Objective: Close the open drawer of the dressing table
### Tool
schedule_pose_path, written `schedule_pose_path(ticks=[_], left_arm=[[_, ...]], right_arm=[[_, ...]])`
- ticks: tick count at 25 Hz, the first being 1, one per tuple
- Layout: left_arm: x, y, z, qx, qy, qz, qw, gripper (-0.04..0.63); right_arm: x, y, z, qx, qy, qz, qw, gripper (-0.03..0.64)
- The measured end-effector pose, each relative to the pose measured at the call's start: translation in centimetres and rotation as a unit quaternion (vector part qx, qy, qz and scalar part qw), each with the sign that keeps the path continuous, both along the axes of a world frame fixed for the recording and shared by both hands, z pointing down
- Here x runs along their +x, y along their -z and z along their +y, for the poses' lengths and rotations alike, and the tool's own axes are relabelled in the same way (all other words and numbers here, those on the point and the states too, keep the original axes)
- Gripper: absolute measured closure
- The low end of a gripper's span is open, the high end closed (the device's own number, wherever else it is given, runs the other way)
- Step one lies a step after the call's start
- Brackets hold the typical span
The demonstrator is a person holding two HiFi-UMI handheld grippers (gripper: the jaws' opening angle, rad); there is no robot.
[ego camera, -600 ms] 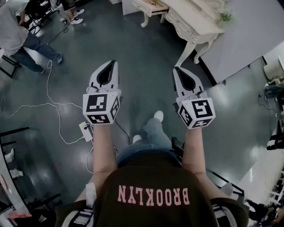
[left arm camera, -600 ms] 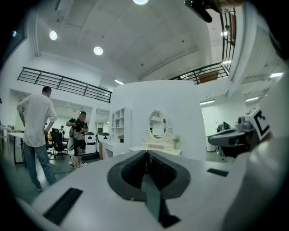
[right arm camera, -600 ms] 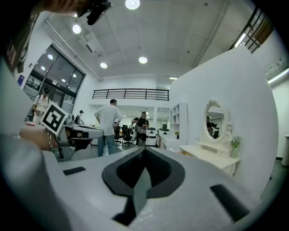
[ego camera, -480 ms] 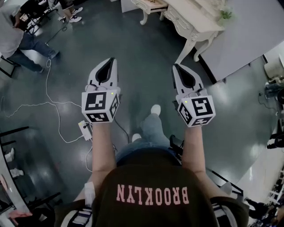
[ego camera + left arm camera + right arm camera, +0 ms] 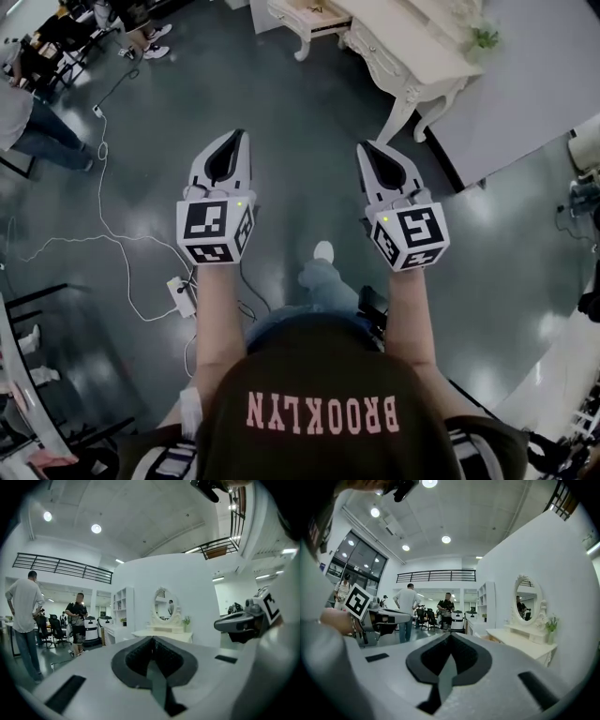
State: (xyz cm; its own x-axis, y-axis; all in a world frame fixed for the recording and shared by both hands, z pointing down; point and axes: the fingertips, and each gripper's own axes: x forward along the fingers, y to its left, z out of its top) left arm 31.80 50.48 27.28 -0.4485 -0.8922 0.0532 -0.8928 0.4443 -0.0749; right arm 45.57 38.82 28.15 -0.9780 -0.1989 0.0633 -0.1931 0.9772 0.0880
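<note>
Cream-white dressing table [image 5: 412, 47] stands well ahead, its open drawer [image 5: 314, 11] seemingly at its left end. The left gripper [image 5: 234, 134] and right gripper [image 5: 365, 146] fingers are pressed together, empty. Walking over, a foot could snag the floor cable [image 5: 112, 234].

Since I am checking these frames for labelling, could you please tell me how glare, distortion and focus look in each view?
Head view: lamp glare patches on the glossy floor, dressing table bent at the top edge. Left gripper view: strong fisheye, black corners, the near left claw soft. Right gripper view: same fisheye, ceiling lamps bloom, the mirror fairly clear.
</note>
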Motion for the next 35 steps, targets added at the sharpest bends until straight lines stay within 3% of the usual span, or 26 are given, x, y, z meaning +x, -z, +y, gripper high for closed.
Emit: schedule_pose_path(ticks=[8, 22, 35], left_arm=[[-4.6, 1.2, -9.3, 0.005, 0.014, -0.009, 0.9998, 0.591], [-9.8, -0.4, -15.7, -0.009, 0.032, -0.002, 0.9994, 0.591], [-21.0, 0.5, -22.7, 0.002, 0.013, -0.011, 0.9999, 0.591]], right_arm=[[-5.9, 2.0, -9.3, 0.016, 0.025, -0.013, 0.999, 0.621], [-11.1, -0.3, -16.1, 0.012, 0.04, 0.008, 0.999, 0.621], [-21.3, 0.7, -23.1, 0.018, 0.006, -0.001, 1.0, 0.621]])
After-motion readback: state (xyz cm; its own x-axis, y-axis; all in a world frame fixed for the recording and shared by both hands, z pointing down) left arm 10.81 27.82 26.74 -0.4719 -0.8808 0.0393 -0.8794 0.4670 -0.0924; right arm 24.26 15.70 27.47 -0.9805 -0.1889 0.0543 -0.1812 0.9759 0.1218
